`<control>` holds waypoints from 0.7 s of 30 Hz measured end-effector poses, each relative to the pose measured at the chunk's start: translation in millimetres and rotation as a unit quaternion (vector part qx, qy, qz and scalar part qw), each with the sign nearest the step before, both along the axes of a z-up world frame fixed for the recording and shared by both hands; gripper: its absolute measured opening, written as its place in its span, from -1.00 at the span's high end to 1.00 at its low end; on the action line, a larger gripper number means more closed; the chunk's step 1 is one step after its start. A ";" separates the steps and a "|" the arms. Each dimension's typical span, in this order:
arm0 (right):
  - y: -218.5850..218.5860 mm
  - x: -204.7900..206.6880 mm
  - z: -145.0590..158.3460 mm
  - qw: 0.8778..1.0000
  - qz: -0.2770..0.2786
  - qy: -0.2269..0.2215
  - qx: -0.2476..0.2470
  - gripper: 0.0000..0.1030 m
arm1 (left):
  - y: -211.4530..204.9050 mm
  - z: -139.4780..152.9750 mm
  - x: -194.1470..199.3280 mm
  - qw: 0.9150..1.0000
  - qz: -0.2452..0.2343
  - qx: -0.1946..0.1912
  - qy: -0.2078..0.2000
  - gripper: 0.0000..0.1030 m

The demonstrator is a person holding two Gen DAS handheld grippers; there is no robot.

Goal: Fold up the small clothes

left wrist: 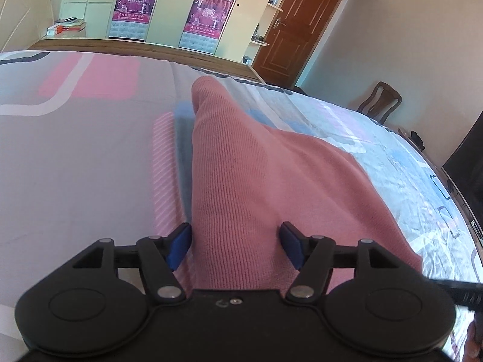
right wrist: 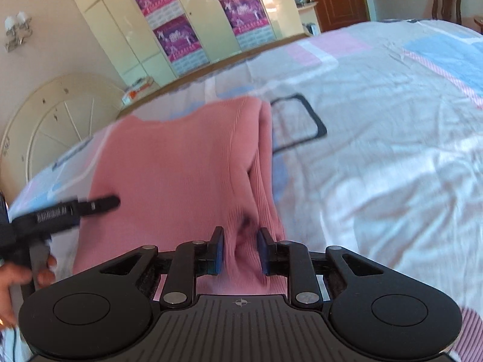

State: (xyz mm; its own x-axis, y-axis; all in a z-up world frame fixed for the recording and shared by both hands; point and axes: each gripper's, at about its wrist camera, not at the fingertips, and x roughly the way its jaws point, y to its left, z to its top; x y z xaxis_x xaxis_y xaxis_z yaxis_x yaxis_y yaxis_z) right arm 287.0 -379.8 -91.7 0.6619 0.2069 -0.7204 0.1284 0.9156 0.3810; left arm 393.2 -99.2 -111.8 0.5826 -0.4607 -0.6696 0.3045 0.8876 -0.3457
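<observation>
A pink knit sweater [left wrist: 241, 163] lies flat on the patterned bed sheet [left wrist: 75, 163], one long part running away toward the far side. My left gripper [left wrist: 235, 232] stands open low over its near end; the blue pads flank the cloth without pressing it. In the right wrist view the sweater [right wrist: 181, 163] has a sleeve folded over along its right edge. My right gripper [right wrist: 240, 235] holds a bunched fold of that sleeve between its narrow-set pads. The left gripper [right wrist: 99, 203] reaches over the sweater's left side, held by a hand [right wrist: 18, 277].
The bed sheet [right wrist: 392, 150] spreads wide and wrinkled to the right of the sweater. A cream headboard [right wrist: 54, 120], a wardrobe with posters [left wrist: 135, 3], a brown door [left wrist: 302, 27] and a wooden chair [left wrist: 380, 102] stand around the bed.
</observation>
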 end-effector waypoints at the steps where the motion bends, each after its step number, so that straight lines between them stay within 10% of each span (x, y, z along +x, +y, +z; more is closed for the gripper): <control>1: 2.7 -3.2 -1.6 1.000 -0.002 0.005 -0.020 0.61 | -0.8 0.5 -0.3 1.000 0.000 0.001 0.000 -0.25; 9: -5.2 -14.2 -0.3 1.000 -0.016 0.016 -0.016 0.77 | -1.3 7.6 -0.6 1.000 -0.002 0.000 0.000 -0.21; 13: -5.4 -6.6 25.1 0.999 -0.026 -0.029 -0.015 0.26 | 4.0 15.8 6.3 1.000 0.013 -0.017 -0.003 -0.22; 21: -7.1 74.7 15.3 0.999 -0.022 -0.031 0.019 0.22 | 0.5 20.9 43.2 0.999 0.039 -0.023 -0.005 -0.21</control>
